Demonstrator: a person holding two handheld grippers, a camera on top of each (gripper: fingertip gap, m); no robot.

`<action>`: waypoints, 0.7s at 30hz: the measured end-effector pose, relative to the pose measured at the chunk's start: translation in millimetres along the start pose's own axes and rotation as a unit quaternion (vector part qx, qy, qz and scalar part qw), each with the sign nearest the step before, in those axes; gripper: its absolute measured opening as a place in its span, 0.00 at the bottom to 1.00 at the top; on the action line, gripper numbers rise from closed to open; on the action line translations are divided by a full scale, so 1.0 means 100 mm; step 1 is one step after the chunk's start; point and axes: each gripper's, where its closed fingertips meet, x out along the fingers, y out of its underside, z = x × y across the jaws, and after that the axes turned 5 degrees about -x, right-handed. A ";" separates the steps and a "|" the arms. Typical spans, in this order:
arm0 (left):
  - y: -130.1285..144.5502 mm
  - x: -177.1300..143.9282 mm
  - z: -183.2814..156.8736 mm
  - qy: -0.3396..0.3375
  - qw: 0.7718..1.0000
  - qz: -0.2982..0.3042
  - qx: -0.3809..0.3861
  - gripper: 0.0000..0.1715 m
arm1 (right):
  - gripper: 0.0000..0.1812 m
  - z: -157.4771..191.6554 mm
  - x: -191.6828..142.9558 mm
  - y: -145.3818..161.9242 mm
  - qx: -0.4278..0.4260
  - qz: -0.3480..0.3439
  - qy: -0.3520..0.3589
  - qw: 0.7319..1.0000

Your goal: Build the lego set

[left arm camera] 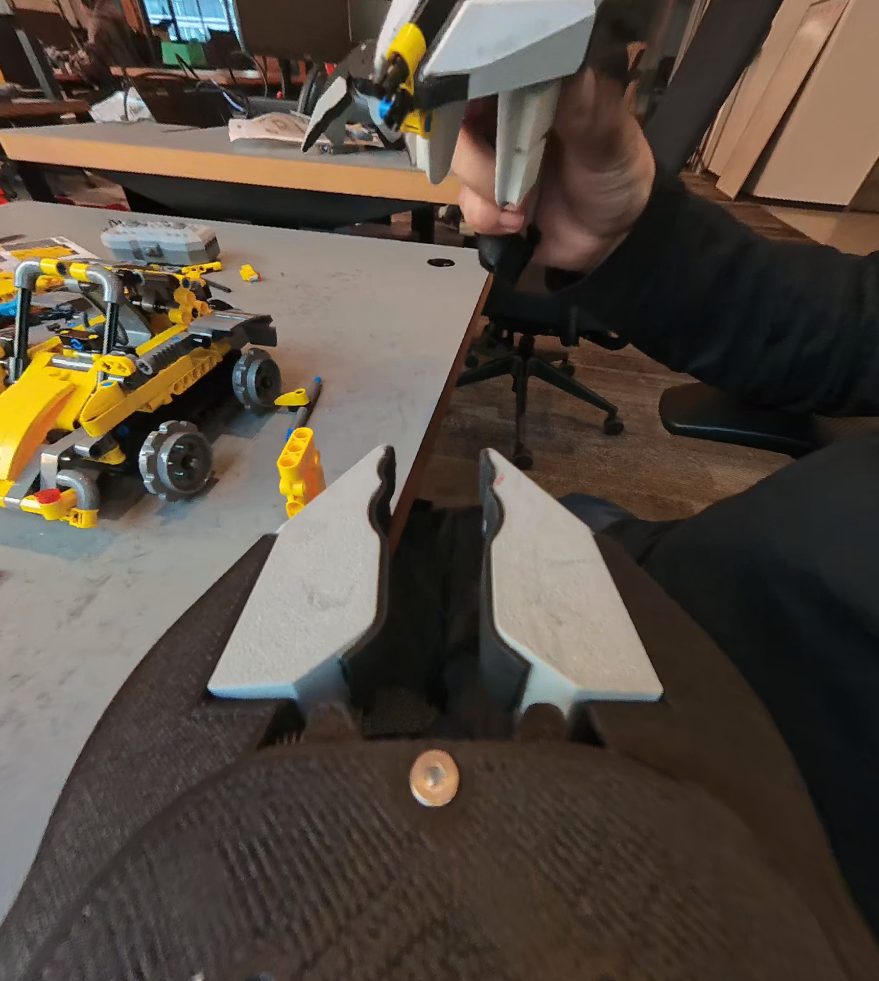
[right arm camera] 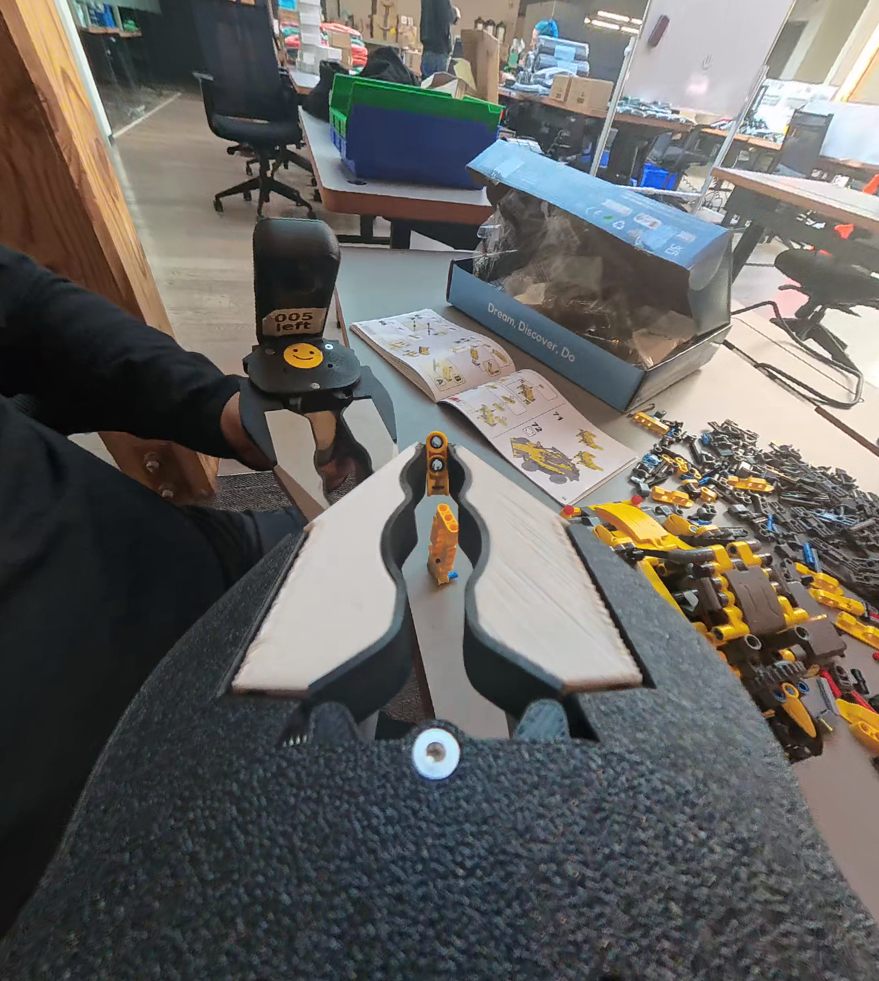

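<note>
My right gripper [right arm camera: 436,456] is shut on a small yellow connector piece [right arm camera: 436,461] at its fingertips, held up in the air. In the left wrist view the right gripper [left arm camera: 421,85] shows high up, a hand around it, with the yellow piece [left arm camera: 406,53] in its tips. Below it a yellow block piece [right arm camera: 443,541] stands on the grey table [right arm camera: 442,653]; it also shows in the left wrist view [left arm camera: 299,472]. My left gripper [left arm camera: 437,462] is open and empty, hovering over the table's right edge [left arm camera: 442,403]. It also shows in the right wrist view [right arm camera: 325,467].
A part-built yellow vehicle model [left arm camera: 97,382] [right arm camera: 692,584] sits on the table. A pile of loose dark and yellow parts [right arm camera: 798,504], an open instruction booklet [right arm camera: 479,403] and an open blue box [right arm camera: 612,297] lie beyond. An office chair [left arm camera: 527,361] stands off the table edge. Tip to tip, the grippers are about 10 centimeters apart.
</note>
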 end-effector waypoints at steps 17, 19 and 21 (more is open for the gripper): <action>-0.10 -0.03 -0.07 -0.002 0.998 -0.013 -0.058 0.21 | 0.04 -0.01 -0.14 -0.20 0.146 -0.103 -0.085 0.980; 0.05 0.05 -0.15 0.008 0.999 0.026 -0.026 0.26 | 0.04 0.01 -0.13 -0.21 0.122 -0.109 -0.090 0.982; 0.18 0.13 -0.21 0.003 0.998 0.055 0.034 0.28 | 0.04 -0.01 -0.10 -0.17 0.093 -0.107 -0.075 0.987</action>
